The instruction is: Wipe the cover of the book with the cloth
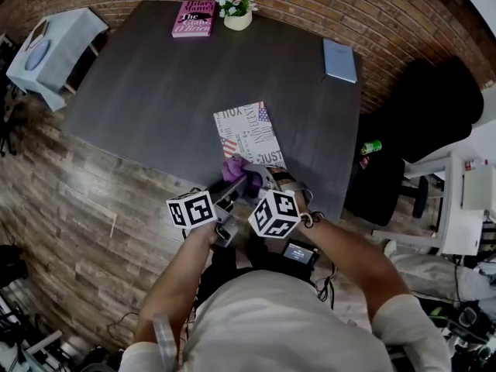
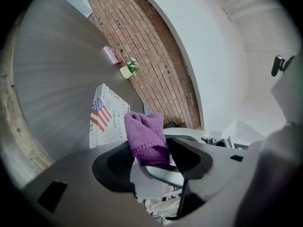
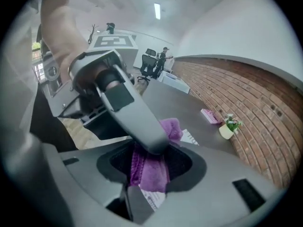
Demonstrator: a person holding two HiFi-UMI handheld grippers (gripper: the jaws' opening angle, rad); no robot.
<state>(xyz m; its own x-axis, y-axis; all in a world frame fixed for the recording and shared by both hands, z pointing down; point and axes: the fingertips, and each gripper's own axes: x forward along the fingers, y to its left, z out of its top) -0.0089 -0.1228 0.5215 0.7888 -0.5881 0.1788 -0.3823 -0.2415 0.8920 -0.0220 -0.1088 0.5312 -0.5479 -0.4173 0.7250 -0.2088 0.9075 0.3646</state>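
The book [image 1: 246, 132], its cover printed like a newspaper with a small flag, lies on the dark table [image 1: 155, 84] near the front edge. A bunched purple cloth [image 1: 235, 168] sits at the book's near end. Both grippers meet at it. My left gripper [image 1: 235, 192] comes from the left, and the cloth [image 2: 146, 137] stands up between its wide jaws, which do not press it. My right gripper [image 1: 260, 180] comes from the right. The cloth [image 3: 150, 168] hangs loose in its jaw gap, and the left gripper's finger [image 3: 135, 115] lies across it from above.
At the table's far edge lie a pink book [image 1: 194, 18] and a small potted plant [image 1: 237, 10]; a grey-blue notebook [image 1: 339, 59] lies at the far right. Right of the table stand a black chair [image 1: 434, 107] and a green can [image 1: 371, 146]. A white side table [image 1: 50, 49] stands left.
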